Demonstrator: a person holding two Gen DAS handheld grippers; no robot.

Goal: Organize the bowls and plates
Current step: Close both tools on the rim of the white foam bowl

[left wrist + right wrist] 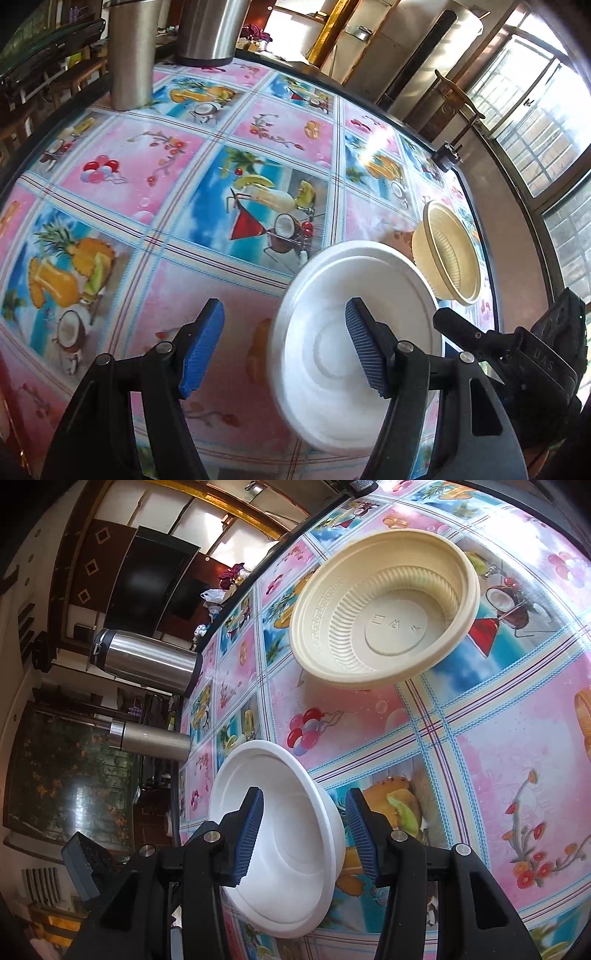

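A: Which step is in hand?

B: The white bowl (291, 853) is being taken up, it seems. The right gripper (304, 836) is set astride the bowl's rim, one blue pad inside the bowl and the other outside the wall. The jaws are parted to a middling width, and a gap is seen between the outer pad and the wall, so a grip is not yet made.

A: And the other gripper?

B: The left gripper (284, 347) is held wide and empty above the bench (207, 291). One of its pads is seen in front of the white bowl, though whether anything is touched cannot be told from that view.

A: Where are the task's things?

B: The white bowl lies at the near side of the patterned bench, perhaps tilted; the fisheye makes that hard to judge. The cream bowl (384, 605) is placed upright farther along, well apart from it. Two steel flasks (147, 661) are stood at the far edge.

A: What is called for next?

B: Likely the right jaws are to be closed on the rim, and the white bowl lifted and nested in the cream one.
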